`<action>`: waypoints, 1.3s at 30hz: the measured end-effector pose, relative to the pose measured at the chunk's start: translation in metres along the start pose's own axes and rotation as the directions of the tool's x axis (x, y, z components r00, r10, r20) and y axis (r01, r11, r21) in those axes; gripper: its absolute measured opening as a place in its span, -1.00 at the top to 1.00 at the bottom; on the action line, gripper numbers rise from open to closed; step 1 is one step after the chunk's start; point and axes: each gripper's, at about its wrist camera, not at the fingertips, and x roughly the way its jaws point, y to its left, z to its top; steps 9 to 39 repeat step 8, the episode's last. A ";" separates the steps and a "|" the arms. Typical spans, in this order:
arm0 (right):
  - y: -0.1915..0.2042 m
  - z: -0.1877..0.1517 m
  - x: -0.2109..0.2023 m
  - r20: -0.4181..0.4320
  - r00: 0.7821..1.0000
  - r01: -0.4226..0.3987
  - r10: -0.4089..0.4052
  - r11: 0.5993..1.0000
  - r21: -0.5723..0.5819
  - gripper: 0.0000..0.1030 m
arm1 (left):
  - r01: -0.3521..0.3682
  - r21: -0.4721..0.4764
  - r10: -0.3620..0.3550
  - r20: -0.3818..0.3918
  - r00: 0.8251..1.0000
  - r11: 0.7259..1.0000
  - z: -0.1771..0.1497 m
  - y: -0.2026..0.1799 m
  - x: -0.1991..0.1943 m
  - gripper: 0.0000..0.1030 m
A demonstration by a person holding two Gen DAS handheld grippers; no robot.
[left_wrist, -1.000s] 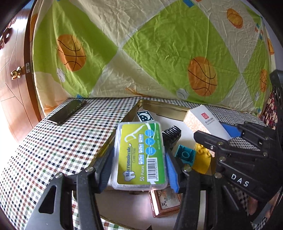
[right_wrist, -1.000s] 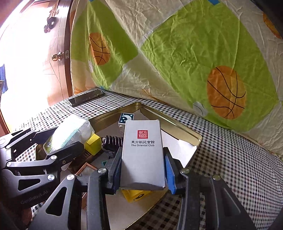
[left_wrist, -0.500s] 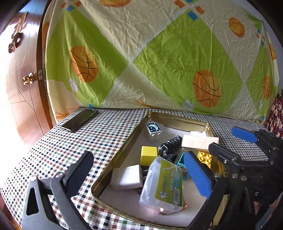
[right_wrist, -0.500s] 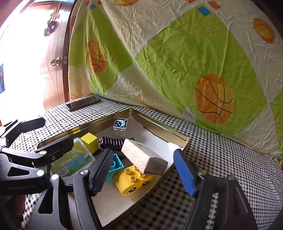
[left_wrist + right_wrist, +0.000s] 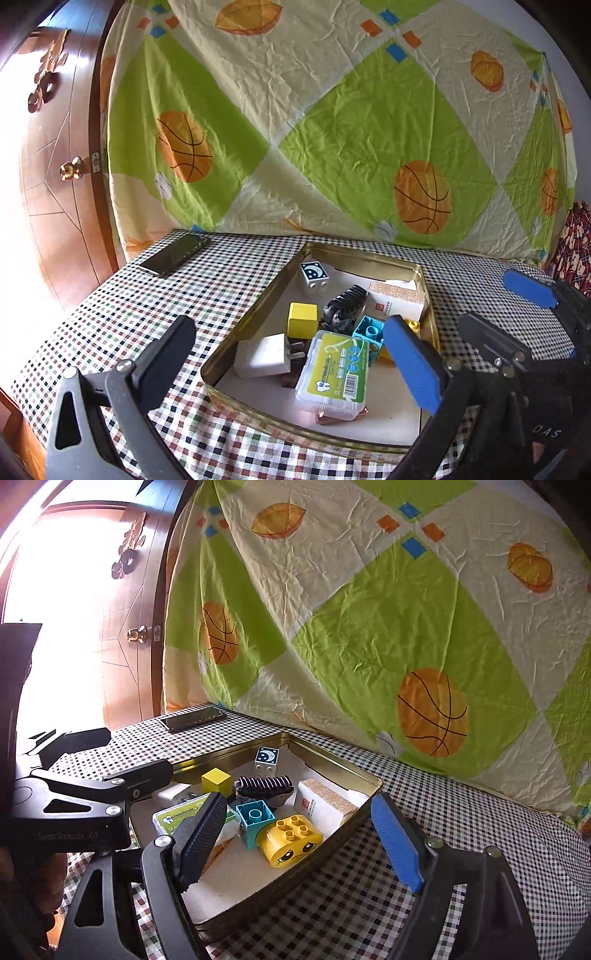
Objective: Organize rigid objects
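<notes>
A gold tin tray point(image 5: 255, 317) on the checked tablecloth holds the rigid objects. A green-labelled floss pick box point(image 5: 336, 373) lies at its near end on a copper-coloured item. A white and cork-patterned carton point(image 5: 325, 805) rests at the tray's right side beside a yellow face brick point(image 5: 291, 836). My left gripper point(image 5: 288, 330) hangs wide open above the tray's near end, nothing between its fingers. My right gripper point(image 5: 297, 801) is just above the tray's right rim; its jaws are opening and hold nothing.
Also in the tray are a yellow cube point(image 5: 303, 319), a white charger point(image 5: 262, 356), a black ribbed piece point(image 5: 345, 302), a teal brick point(image 5: 369, 332) and a moon cube point(image 5: 314, 275). A phone point(image 5: 173, 254) lies far left. A basketball-print sheet hangs behind.
Both grippers let go: the floss box and the carton dropped from the jaws into the tray. Both jaws spread wide and both grippers pulled back and up from the tray.
</notes>
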 end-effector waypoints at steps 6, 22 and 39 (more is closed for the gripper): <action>-0.002 -0.001 -0.010 0.019 1.000 -0.002 0.002 1.000 0.010 -0.60 | -0.012 0.017 0.012 0.010 1.000 1.000 -0.003 -0.003 -0.002 -0.99; -0.002 -0.002 -0.012 0.023 1.000 0.000 0.000 1.000 0.011 -0.60 | -0.016 0.023 0.015 0.019 1.000 1.000 -0.004 -0.005 -0.004 -0.99; -0.002 -0.002 -0.012 0.023 1.000 0.000 0.000 1.000 0.011 -0.60 | -0.016 0.023 0.015 0.019 1.000 1.000 -0.004 -0.005 -0.004 -0.99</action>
